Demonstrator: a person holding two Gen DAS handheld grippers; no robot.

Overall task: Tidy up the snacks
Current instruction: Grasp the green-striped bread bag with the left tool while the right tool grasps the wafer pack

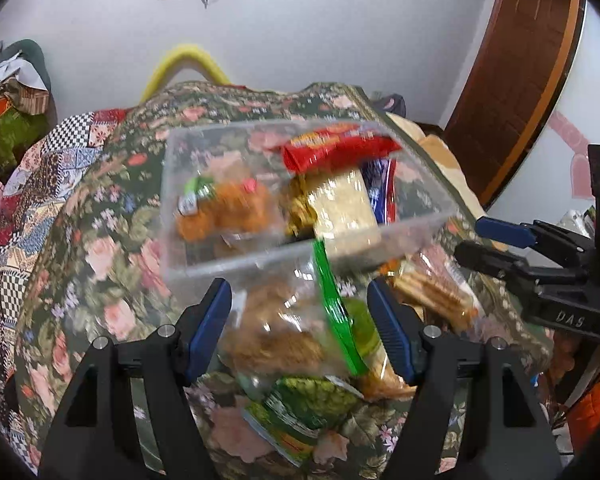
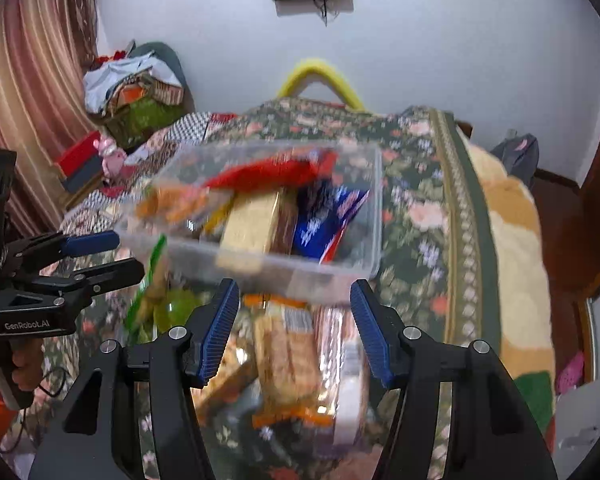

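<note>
A clear plastic box [image 1: 204, 256] sits on a floral bedspread [image 1: 112, 264] and holds a red packet [image 1: 340, 148], a bag of orange snacks [image 1: 228, 208], a beige wafer pack [image 1: 348, 208] and a blue packet [image 1: 380, 188]. In front of it lie a clear bag with a green zip strip [image 1: 332, 312], a green packet [image 1: 304, 404] and a cracker pack [image 1: 432, 292]. My left gripper [image 1: 300, 296] hangs open above the clear bag. My right gripper [image 2: 295, 292] stands open over an orange-edged cracker packet [image 2: 288, 360], just short of the box [image 2: 364, 268]. Both views are blurred.
A patchwork quilt [image 1: 28, 208] covers the bed to the left. A yellow curved object [image 2: 324, 76] rises behind the bed. Piled clutter [image 2: 136, 92] and a curtain [image 2: 32, 80] stand at the back left, a brown door [image 1: 516, 80] at the right.
</note>
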